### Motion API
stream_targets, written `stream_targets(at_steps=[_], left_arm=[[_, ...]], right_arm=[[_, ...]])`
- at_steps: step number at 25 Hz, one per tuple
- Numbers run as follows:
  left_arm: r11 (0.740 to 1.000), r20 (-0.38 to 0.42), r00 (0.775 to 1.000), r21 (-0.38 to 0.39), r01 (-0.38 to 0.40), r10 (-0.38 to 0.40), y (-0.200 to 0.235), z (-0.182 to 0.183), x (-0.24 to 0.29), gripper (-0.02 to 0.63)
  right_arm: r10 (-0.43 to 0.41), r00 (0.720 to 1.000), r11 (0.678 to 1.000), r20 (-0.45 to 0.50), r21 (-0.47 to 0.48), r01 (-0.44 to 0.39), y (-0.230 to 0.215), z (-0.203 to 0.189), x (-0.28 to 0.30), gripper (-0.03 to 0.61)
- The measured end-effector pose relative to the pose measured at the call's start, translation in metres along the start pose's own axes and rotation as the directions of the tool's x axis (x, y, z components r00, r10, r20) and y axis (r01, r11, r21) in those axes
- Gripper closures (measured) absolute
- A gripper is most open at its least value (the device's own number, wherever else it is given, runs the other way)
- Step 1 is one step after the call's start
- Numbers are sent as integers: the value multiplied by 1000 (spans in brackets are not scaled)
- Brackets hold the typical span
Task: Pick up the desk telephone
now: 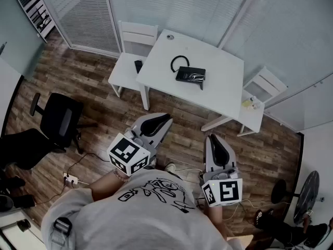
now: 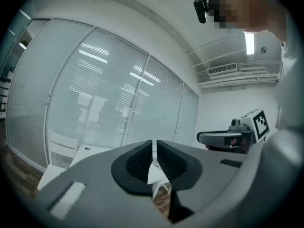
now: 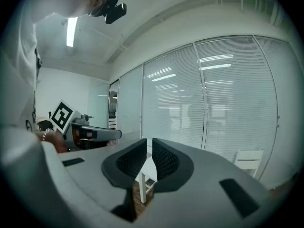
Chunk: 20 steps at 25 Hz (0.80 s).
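A black desk telephone [image 1: 191, 75] with a coiled cord [image 1: 179, 62] lies on the white table [image 1: 218, 87], seen from above in the head view. Both grippers are held well short of the table, over the wooden floor. My left gripper [image 1: 167, 120] is shut and holds nothing; its own view shows the jaws [image 2: 154, 158] nearly touching, with only the table edge [image 2: 61, 167] beyond. My right gripper [image 1: 214, 138] is also shut and holds nothing, and its jaws [image 3: 149, 156] point level toward the glass wall. The telephone is hidden in both gripper views.
A white chair [image 1: 131, 48] with a small dark object on its seat stands left of the table, another white chair [image 1: 260, 100] to its right. A black office chair [image 1: 58, 120] is at the left, a power strip [image 1: 70, 179] on the floor, and a fan [image 1: 307, 197] at the right edge.
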<state>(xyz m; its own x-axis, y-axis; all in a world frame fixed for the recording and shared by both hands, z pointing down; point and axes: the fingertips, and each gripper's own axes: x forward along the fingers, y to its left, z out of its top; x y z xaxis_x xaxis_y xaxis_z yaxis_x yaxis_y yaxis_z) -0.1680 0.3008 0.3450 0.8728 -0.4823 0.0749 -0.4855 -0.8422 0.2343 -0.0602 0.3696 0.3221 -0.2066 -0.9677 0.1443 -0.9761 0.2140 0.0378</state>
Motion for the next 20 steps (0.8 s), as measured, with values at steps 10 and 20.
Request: stream_targets(at_steps=[10,20], left_arm=[[1000,-13,1000,-11,20,-20,14,-5,-25,588],[999,-63,997,-36,29,-32,36,-24,-38,588]], right_arm=[[1,1000,1000,-6,3,-1,32,-4,13,546],[-7,999,998,-32,56,9,45,-20,32,546]])
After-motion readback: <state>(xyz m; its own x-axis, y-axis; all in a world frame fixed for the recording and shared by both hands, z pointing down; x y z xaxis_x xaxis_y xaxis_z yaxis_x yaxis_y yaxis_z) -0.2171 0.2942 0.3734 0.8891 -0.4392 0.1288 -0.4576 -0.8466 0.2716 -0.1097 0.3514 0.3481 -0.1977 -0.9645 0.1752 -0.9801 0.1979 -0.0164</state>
